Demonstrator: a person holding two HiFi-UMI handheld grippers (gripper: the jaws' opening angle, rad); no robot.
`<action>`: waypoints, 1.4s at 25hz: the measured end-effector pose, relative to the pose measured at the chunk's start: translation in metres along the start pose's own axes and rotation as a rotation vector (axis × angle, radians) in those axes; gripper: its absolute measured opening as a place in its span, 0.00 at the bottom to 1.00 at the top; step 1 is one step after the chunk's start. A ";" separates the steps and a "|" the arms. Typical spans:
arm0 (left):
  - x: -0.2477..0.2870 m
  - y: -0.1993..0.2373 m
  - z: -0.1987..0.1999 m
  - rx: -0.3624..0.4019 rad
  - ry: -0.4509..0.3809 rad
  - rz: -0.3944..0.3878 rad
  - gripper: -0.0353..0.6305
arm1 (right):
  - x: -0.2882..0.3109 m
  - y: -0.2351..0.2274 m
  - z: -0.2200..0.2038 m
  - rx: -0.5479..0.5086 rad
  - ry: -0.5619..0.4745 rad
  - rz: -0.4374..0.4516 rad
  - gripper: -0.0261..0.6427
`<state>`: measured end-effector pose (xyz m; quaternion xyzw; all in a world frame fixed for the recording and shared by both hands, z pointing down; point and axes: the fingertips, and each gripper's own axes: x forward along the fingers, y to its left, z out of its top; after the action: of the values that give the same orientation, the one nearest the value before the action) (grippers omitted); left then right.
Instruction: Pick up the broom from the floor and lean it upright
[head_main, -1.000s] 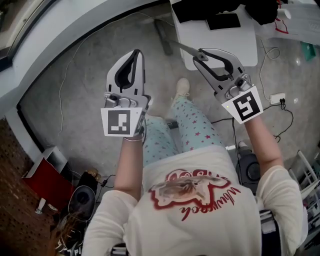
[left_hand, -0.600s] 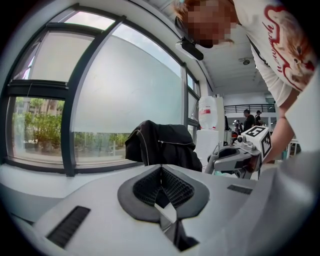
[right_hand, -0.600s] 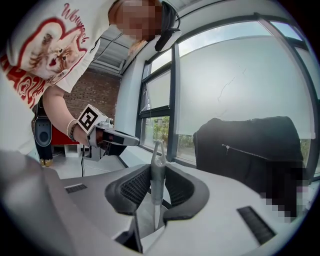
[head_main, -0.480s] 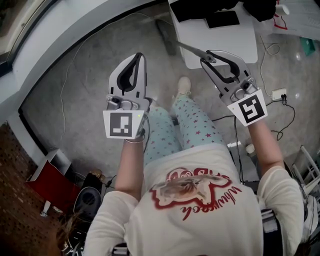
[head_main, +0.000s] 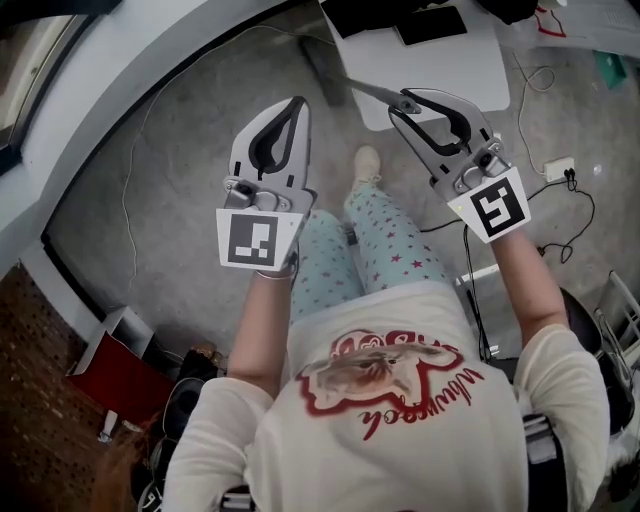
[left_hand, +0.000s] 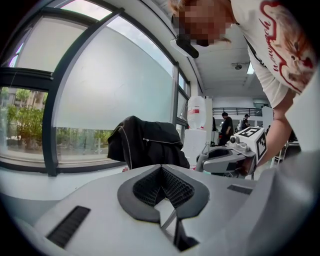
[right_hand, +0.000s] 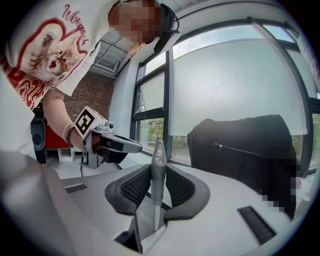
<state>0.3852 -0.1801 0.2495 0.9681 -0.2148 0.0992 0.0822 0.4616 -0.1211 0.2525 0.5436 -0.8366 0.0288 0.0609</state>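
Observation:
The broom's thin grey handle (head_main: 365, 90) runs from my right gripper (head_main: 402, 103) up and left, low over the grey floor, to a dark bar (head_main: 318, 68) by the table. In the right gripper view the handle's end (right_hand: 158, 150) stands upright between the pads, and my right gripper (right_hand: 159, 170) is shut on it. My left gripper (head_main: 297, 103) hovers to the left of it, shut and holding nothing; its pads meet at the tips (left_hand: 161, 167). Each gripper shows in the other's view: the right gripper (left_hand: 207, 155) and the left gripper (right_hand: 134, 146).
A white table (head_main: 430, 75) stands just ahead, with a black jacket (left_hand: 145, 142) draped on it. A window wall curves along the left. The person's legs (head_main: 370, 240) are below the grippers. Cables and a power strip (head_main: 557, 170) lie at the right, a red box (head_main: 115, 375) at lower left.
The left gripper has shifted right, closer to the right gripper. The right gripper has stayed about where it was, still holding the handle.

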 end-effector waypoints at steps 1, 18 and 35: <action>0.002 -0.002 0.000 0.004 0.002 -0.010 0.09 | 0.001 0.000 0.000 0.000 -0.004 -0.004 0.19; 0.024 -0.035 0.003 0.018 0.015 -0.130 0.09 | -0.007 0.001 -0.004 0.067 -0.025 -0.029 0.29; 0.034 -0.044 -0.014 -0.007 0.034 -0.152 0.09 | -0.030 0.008 -0.008 0.039 0.023 -0.019 0.30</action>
<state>0.4327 -0.1515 0.2653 0.9795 -0.1396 0.1081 0.0966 0.4665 -0.0898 0.2571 0.5524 -0.8299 0.0509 0.0603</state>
